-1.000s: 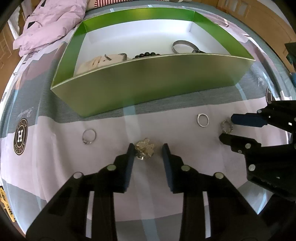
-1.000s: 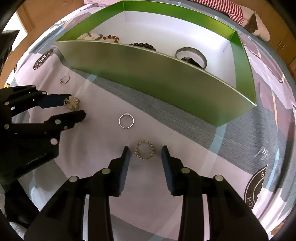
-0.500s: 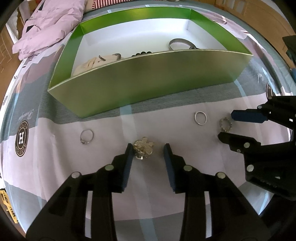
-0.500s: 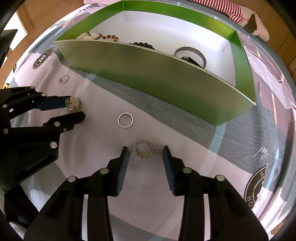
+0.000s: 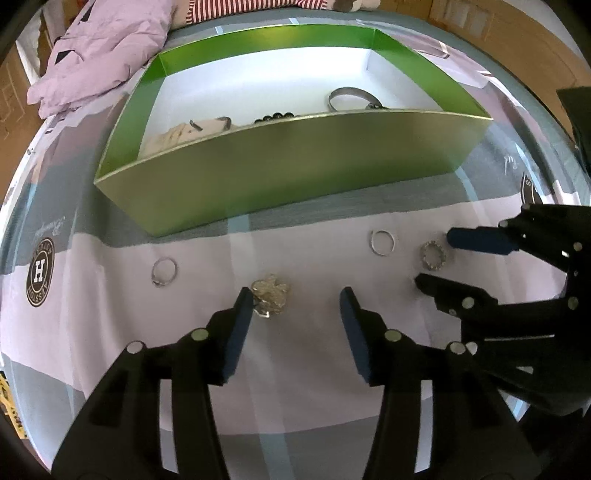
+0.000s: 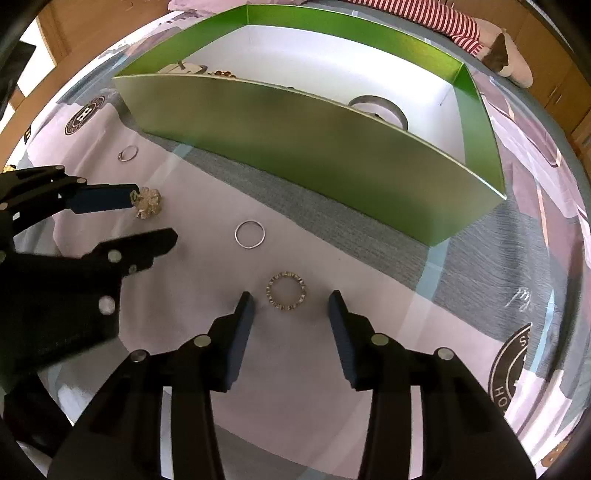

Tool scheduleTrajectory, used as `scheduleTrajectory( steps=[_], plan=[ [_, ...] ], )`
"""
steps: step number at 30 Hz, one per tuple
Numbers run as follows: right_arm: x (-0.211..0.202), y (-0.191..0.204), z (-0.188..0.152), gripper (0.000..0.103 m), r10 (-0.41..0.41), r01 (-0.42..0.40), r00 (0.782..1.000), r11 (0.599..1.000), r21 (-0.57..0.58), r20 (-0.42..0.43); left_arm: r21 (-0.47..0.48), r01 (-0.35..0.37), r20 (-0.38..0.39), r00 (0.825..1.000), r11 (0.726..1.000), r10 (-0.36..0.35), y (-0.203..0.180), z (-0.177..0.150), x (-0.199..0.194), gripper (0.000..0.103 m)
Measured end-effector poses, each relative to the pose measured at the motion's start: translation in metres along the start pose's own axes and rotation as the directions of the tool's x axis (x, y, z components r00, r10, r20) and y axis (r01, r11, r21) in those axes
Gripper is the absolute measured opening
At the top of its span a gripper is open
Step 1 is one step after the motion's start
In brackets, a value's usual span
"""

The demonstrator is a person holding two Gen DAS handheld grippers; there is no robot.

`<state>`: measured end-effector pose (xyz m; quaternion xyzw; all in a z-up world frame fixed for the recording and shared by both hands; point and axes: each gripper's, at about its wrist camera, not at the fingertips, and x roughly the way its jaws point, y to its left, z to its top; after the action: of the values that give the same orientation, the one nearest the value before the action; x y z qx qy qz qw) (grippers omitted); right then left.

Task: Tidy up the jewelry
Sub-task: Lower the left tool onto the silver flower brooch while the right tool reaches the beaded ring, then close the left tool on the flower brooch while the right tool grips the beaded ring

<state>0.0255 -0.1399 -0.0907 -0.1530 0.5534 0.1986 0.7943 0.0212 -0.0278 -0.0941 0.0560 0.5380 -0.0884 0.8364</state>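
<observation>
Black jaws, left gripper (image 5: 295, 301): spread wide, low over the pale pink bedsheet (image 5: 303, 387); nothing is held between them.
Flower brooch (image 5: 269, 293): a silvery cluster on the sheet, just inside the jaws and touching or nearly touching the left finger's tip; seen from the right wrist view it sits at the end of that blue-padded finger.
Right gripper (image 6: 291, 301): jaws also spread wide and empty, low over the sheet to the right of the left gripper.
Studded ring (image 6: 286, 290): flat on the sheet just ahead of the right gripper's jaws, between the two fingertips' lines, touching neither.
Plain ring (image 6: 250, 234): a thin silver band on the sheet, a little farther than the studded ring, between the two grippers.
Stone ring (image 5: 164, 272): a thin band with a small setting, lying to the left of the brooch, apart from it.
Green box (image 5: 295, 173): open-topped, green walls and white floor, standing beyond all the loose pieces on the grey band of the sheet.
Box contents: a metal bangle (image 5: 352, 98) at the right, dark beads (image 5: 273, 117) in the middle, a beige card (image 5: 184, 133) with a clip-like piece at the left, all partly hidden by the near wall.
Far edge: a pink quilt (image 5: 99, 55) and striped fabric (image 5: 229, 7) behind the box.
</observation>
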Motion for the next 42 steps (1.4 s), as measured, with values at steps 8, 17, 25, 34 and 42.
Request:
scheduleTrajectory(
  steps=[8,17,25,34,42],
  plan=[
    [0.001,0.003,0.006,0.044,-0.017,0.017,0.999,1.0,-0.003,0.03,-0.009,-0.009,-0.007,1.0,1.0,0.009,0.002,0.001,0.005,0.053],
    [0.001,0.004,0.003,0.044,-0.023,0.023,0.999,1.0,-0.009,0.04,-0.006,-0.023,-0.003,1.0,1.0,0.023,-0.002,0.002,0.008,0.054],
    [0.0,0.005,0.001,0.04,-0.008,0.008,0.999,1.0,-0.001,0.041,0.008,-0.012,0.002,1.0,1.0,0.012,-0.005,0.002,0.005,0.033],
    [-0.002,0.012,0.002,0.022,0.019,-0.018,0.999,1.0,-0.017,0.048,0.026,-0.022,0.008,1.0,0.999,0.022,-0.009,0.001,0.004,0.023],
    [-0.003,0.008,0.004,0.021,0.015,-0.015,0.998,1.0,0.003,0.058,0.019,-0.017,0.004,1.0,1.0,0.017,-0.007,0.001,0.004,0.023]
  ],
)
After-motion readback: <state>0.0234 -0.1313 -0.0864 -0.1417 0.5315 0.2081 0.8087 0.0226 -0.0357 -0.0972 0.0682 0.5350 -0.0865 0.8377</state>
